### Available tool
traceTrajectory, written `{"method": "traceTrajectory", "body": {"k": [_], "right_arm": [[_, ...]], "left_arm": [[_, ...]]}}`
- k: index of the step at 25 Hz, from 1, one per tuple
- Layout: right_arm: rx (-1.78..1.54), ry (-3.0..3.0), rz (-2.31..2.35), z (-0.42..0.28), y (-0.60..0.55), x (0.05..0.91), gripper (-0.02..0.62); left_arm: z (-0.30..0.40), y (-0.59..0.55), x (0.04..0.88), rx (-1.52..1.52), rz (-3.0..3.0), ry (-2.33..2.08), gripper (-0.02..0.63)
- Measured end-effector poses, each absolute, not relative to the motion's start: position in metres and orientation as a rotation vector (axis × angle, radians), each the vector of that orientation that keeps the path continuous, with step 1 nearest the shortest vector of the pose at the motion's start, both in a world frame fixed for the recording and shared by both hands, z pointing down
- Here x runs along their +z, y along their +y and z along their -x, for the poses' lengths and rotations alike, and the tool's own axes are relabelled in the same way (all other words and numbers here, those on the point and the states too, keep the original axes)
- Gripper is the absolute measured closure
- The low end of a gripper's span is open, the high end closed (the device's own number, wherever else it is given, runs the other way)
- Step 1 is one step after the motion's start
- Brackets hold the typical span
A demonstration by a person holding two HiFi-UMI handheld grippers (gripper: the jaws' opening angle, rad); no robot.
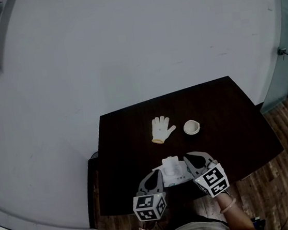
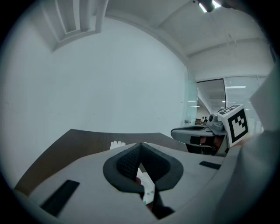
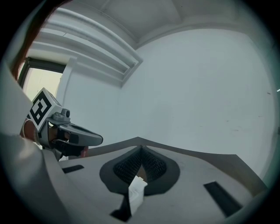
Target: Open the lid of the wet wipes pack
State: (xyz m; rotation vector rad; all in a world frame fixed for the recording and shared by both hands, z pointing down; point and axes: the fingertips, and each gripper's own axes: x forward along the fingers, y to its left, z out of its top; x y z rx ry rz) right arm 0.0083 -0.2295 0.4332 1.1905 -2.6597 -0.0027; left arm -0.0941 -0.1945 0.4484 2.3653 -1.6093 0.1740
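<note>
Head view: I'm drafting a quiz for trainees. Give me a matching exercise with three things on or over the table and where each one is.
Things:
1. white glove
2. small white bowl
3. wet wipes pack

Places:
A. clamped between the left gripper and the right gripper
B. on the table, right of the other loose item
C. on the table, left of the other loose item

Pairs: 1-C, 2-B, 3-A

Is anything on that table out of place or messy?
Nothing spilled or broken. The only oddity is a lone white glove lying flat on the table beside a small white cup, unrelated to the wipes pack gripped between the left tongs and right tongs.
</note>
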Motion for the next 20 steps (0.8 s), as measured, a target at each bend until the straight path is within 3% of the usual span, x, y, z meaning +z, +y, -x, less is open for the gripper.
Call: {"method": "traceTrajectory", "body": {"k": [20], "right_arm": [[-0.067, -2.693, -1.288, -0.024, -0.219, 0.390, 0.589]], "left_arm": [[0.094, -0.188, 0.401, 0.111, -2.424, -1.662, 0.592]]}}
